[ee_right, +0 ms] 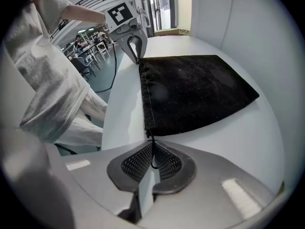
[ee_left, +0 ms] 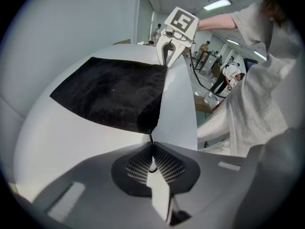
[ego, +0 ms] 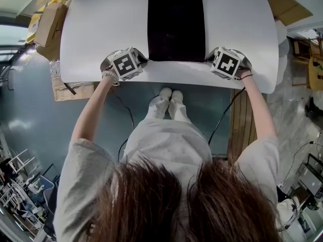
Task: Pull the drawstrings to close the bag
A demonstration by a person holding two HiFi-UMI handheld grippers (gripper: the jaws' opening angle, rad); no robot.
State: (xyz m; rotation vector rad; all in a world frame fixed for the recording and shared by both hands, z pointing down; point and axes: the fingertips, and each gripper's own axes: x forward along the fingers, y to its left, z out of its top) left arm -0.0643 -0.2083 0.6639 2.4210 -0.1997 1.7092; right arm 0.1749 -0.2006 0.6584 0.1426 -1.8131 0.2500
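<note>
A flat black drawstring bag [ego: 175, 26] lies on the white table [ego: 101, 29], its mouth edge toward the person. My left gripper [ego: 144, 59] sits at the bag's near left corner, and in the left gripper view its jaws [ee_left: 152, 149] are shut on the thin black drawstring [ee_left: 151, 138] coming out of the bag [ee_left: 112, 94]. My right gripper [ego: 208, 59] sits at the near right corner. Its jaws [ee_right: 152, 149] are shut on the other drawstring loop [ee_right: 152, 142] beside the bag [ee_right: 190, 92]. Each gripper shows in the other's view across the bag's mouth.
The table's front edge runs just under both grippers. Cardboard boxes [ego: 48, 26] stand on the floor at the left, another box [ego: 282, 6] at the back right. A wooden pallet [ego: 242, 120] lies on the floor right of the person's feet [ego: 169, 97].
</note>
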